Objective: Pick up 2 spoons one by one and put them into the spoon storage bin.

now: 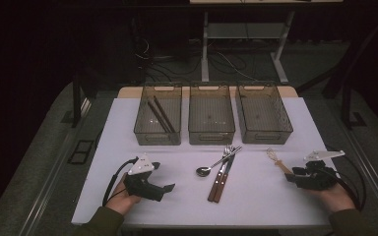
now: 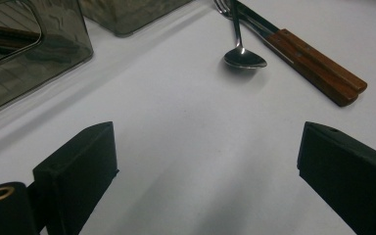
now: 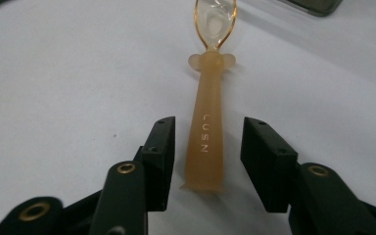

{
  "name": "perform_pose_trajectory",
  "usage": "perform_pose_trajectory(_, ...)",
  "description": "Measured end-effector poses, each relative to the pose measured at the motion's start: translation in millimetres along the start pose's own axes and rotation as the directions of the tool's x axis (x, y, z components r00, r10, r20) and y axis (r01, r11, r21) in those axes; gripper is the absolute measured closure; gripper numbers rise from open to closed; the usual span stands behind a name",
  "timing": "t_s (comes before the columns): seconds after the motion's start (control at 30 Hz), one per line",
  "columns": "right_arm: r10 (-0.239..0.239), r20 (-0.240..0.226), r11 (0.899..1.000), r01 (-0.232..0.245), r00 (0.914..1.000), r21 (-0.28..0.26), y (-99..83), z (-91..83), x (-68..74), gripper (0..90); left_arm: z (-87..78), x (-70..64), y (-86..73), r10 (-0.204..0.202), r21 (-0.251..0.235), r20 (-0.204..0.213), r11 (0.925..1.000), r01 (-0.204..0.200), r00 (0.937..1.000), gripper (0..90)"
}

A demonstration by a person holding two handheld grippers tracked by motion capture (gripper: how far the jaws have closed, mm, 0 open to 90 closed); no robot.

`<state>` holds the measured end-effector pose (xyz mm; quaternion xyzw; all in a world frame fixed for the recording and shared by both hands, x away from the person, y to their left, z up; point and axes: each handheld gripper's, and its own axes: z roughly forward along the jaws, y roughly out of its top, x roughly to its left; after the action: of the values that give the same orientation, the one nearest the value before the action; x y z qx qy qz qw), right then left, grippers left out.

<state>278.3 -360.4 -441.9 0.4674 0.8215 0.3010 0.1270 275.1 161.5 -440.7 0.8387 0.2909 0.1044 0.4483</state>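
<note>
Three bins stand in a row at the table's (image 1: pixel 128 147) far edge. The left bin (image 1: pixel 158 114) holds two chopsticks (image 1: pixel 158 115). A spoon (image 1: pixel 211 166), fork (image 1: pixel 225 166) and knife (image 1: pixel 224 182) lie together before the middle bin (image 1: pixel 211 113). A small whisk (image 1: pixel 277 161) lies at 5 o'clock from the right bin (image 1: pixel 263 112), handle between the right gripper's (image 1: pixel 295 176) jaws. The left gripper (image 1: pixel 165 189) sits at 8 o'clock from the spoon.
</note>
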Motion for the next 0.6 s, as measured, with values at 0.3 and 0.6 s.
perform_pose_trajectory(0.3, -0.039, 0.03, 0.999, 0.038, 0.9988, 0.021, 1.2, 1.8, 3.0, 67.5, -0.4, 1.1, 0.3, -0.012, 0.002, -0.003, 0.9999, 0.012, 0.9999, 6.4)
perform_pose_trajectory(0.6, -0.03, 0.034, 0.999, 0.029, 0.9989, 0.039, 3.4, 2.5, 4.9, 72.5, -0.5, 0.0, -0.2, 0.003, 0.005, 0.005, 1.0, -0.003, 1.0, 6.3)
